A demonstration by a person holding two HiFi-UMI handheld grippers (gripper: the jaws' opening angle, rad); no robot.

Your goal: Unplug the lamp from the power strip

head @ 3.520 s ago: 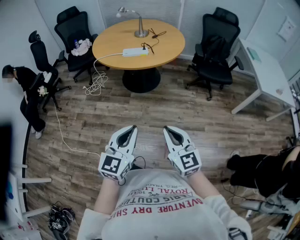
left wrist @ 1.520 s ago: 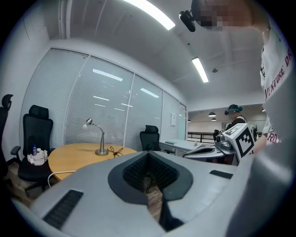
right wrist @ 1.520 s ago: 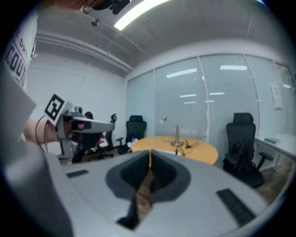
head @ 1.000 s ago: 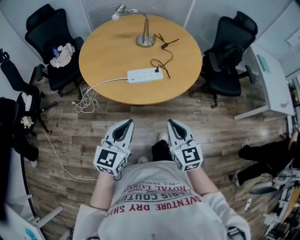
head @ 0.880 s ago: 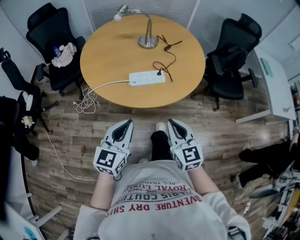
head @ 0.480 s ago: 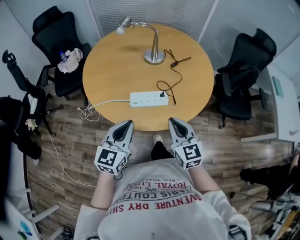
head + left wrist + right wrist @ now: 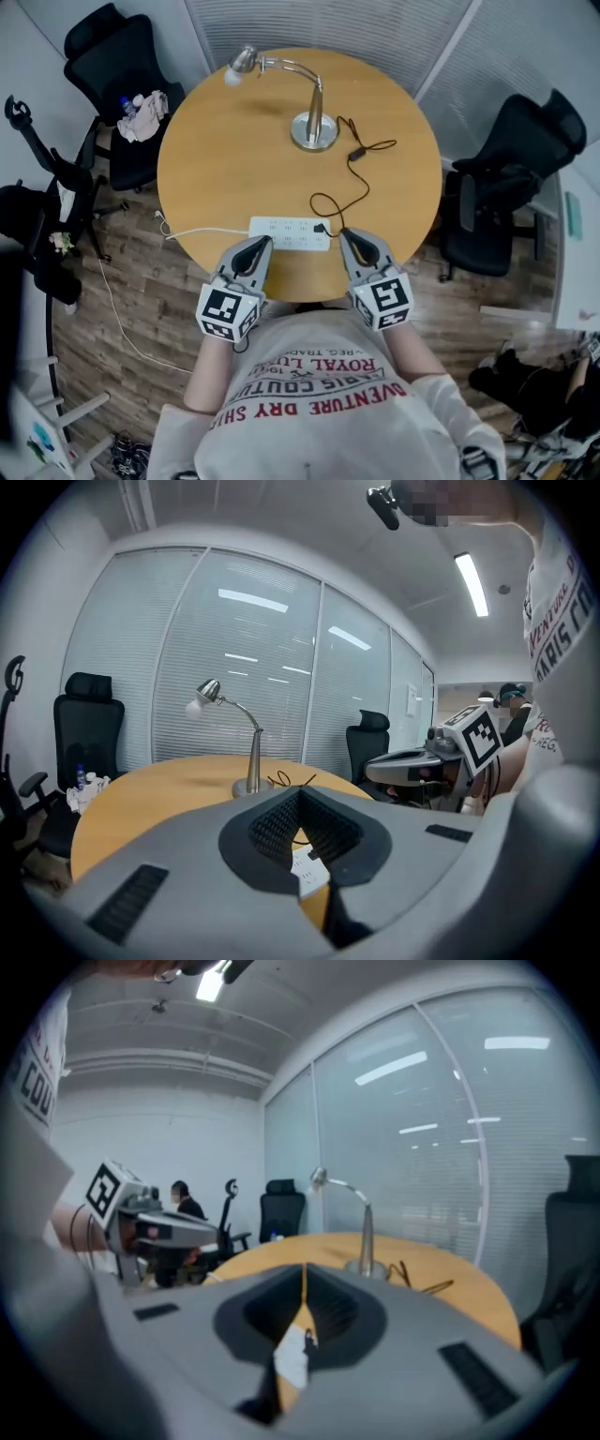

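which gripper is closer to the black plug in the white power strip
Right. The right gripper is just right of the black plug at the end of the white power strip; the left gripper is by the strip's left half, farther off.

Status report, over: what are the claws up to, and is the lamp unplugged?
Left claw, right claw: both shut, empty, near the table edge. Lamp plug sits in the power strip, untouched. Nothing blocking.
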